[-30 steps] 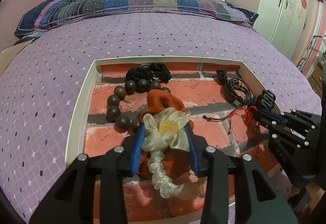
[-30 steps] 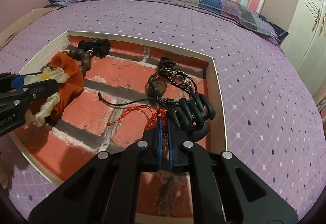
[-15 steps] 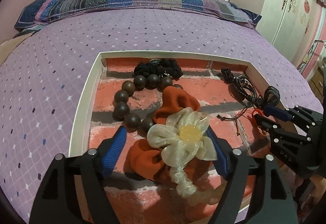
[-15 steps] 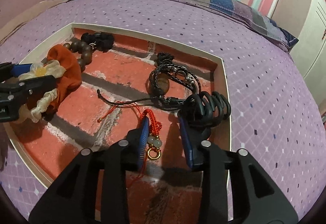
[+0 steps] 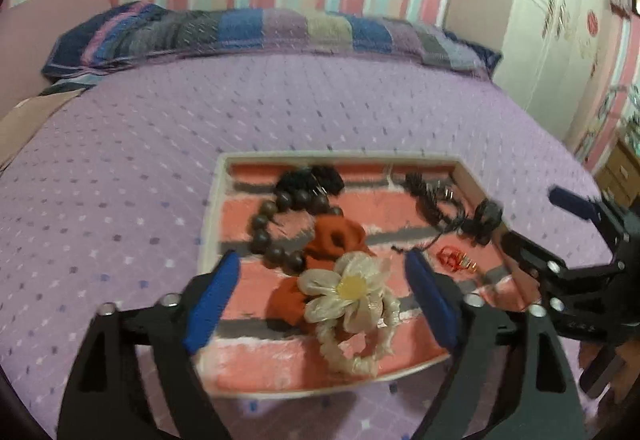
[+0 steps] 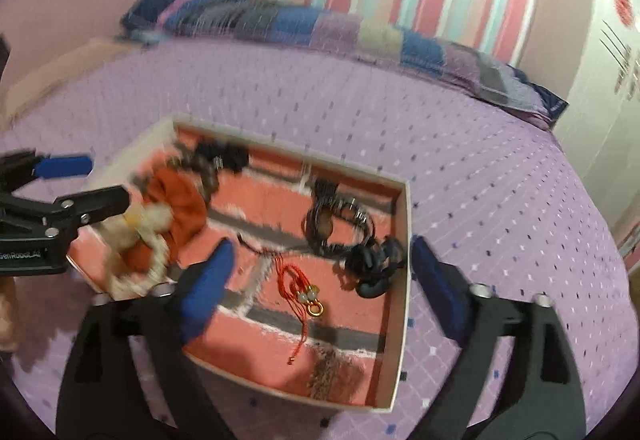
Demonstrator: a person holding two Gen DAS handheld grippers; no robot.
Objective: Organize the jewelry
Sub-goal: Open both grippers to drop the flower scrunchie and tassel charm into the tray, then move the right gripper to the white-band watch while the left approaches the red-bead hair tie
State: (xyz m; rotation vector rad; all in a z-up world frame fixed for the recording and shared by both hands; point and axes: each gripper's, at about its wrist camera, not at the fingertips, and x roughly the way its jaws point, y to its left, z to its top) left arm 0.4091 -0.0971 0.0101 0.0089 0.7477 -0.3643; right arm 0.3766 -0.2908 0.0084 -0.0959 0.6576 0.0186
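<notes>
Currently both grippers are spread wide with nothing between the fingers. Left gripper [image 5: 324,300] hovers above the cream flower scrunchie [image 5: 352,300], which lies on the orange scrunchie [image 5: 336,240] in the tray [image 5: 210,224], touching the brown bead bracelet [image 5: 276,232]. Right gripper [image 6: 320,280] is above the red cord charm [image 6: 302,288], just beside the black claw clip [image 6: 376,264] and black braided bracelets [image 6: 336,224]. Tray sits on the purple bedspread [image 5: 140,160].

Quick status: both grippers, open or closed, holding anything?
Left gripper: open, holding nothing; cream flower scrunchie lies in the tray.
Right gripper: open, empty.
</notes>
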